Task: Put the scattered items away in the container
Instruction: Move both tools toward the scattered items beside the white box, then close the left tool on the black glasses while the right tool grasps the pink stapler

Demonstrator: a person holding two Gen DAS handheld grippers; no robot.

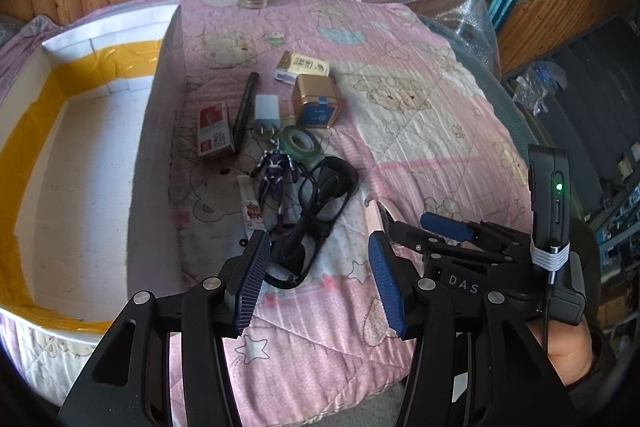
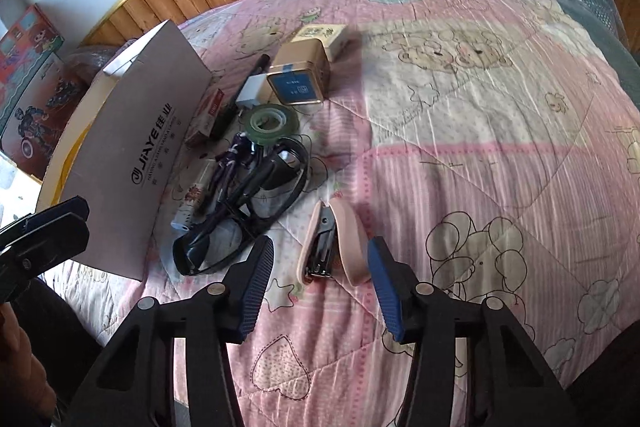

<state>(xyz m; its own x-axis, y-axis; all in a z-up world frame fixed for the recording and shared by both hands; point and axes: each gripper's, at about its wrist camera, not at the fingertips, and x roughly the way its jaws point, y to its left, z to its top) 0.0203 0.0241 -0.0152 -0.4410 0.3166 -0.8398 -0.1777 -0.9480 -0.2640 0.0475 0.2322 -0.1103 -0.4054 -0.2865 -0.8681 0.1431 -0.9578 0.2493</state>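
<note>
Pink quilted bed (image 2: 460,155) is strewn w/ clutter beside the cardboard box (image 1: 80,147), and the right gripper (image 2: 320,287), jaws spread, is lined up astride the pink stapler (image 2: 340,243), presumably for pickup, while left gripper (image 1: 316,279) jaws are spread, empty, over the sunglasses (image 1: 320,187).

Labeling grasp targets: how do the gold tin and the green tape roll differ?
Shape: the gold tin is a boxy cube with a blue label; the green tape roll is a flat ring with an open centre.
Height: the tin stands taller; the roll lies low on the quilt.
Finish: the tin looks metallic, the roll translucent.
Shared: both rest untouched in the clutter beside the cardboard box.
</note>
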